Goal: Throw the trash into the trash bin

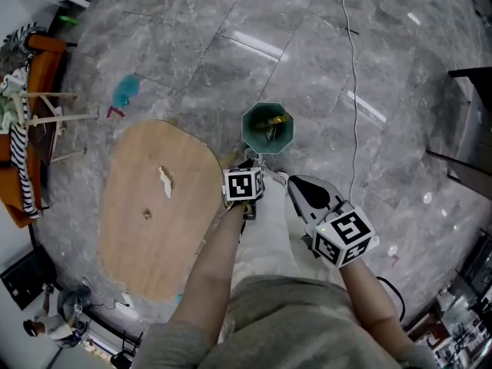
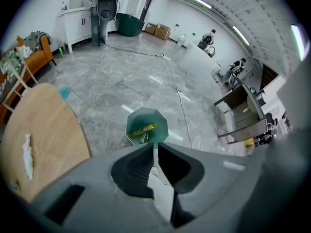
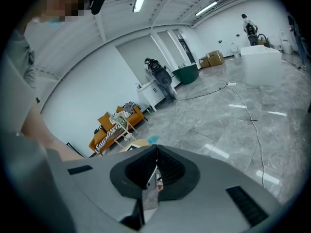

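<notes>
A green octagonal trash bin (image 1: 267, 127) stands on the grey floor just past the round wooden table (image 1: 161, 206). A yellow wrapper (image 2: 142, 129) and other scraps lie inside the bin (image 2: 146, 127). My left gripper (image 1: 247, 164) hangs above the floor just short of the bin, pointing steeply down at it. Its jaws (image 2: 155, 147) stand nearly together with only a thin slit and nothing between them. My right gripper (image 1: 296, 183) is beside it on the right, shut and empty (image 3: 156, 148). A crumpled white paper (image 1: 165, 181) lies on the table.
A small scrap (image 1: 147, 214) also lies on the table. A blue object (image 1: 125, 91) sits on the floor beyond it. An orange sofa (image 1: 31, 129) with a wooden rack is at the left. A cable (image 1: 352, 91) runs across the floor, and desks (image 2: 243, 110) stand at the right.
</notes>
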### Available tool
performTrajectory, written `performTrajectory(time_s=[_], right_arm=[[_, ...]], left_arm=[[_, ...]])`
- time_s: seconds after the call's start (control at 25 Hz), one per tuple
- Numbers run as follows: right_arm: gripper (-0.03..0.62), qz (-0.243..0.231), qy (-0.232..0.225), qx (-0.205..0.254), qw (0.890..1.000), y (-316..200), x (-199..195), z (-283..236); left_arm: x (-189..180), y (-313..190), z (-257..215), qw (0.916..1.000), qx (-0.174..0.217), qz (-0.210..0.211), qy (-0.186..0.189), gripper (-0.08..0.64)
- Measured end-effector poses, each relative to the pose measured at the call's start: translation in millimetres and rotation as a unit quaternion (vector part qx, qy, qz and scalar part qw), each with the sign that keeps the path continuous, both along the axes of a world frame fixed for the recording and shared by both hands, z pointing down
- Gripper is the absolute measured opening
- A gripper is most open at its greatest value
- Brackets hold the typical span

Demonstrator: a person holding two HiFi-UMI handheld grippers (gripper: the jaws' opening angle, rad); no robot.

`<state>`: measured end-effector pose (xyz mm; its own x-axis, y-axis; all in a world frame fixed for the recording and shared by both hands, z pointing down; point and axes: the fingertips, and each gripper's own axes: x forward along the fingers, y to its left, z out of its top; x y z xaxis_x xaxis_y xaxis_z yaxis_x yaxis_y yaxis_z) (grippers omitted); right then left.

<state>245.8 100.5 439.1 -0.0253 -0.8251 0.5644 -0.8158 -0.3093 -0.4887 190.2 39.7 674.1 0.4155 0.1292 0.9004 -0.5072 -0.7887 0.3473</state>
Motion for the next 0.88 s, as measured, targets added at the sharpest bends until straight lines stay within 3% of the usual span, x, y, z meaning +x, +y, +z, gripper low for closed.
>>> performTrajectory(time_s=[0.88], right_arm=[[0.009,-0.022,0.053,0.030,0.998,15,10,-68]], left_arm=[[11,18,-113,0.9969,0.006,-0.013,0.078,0.011]])
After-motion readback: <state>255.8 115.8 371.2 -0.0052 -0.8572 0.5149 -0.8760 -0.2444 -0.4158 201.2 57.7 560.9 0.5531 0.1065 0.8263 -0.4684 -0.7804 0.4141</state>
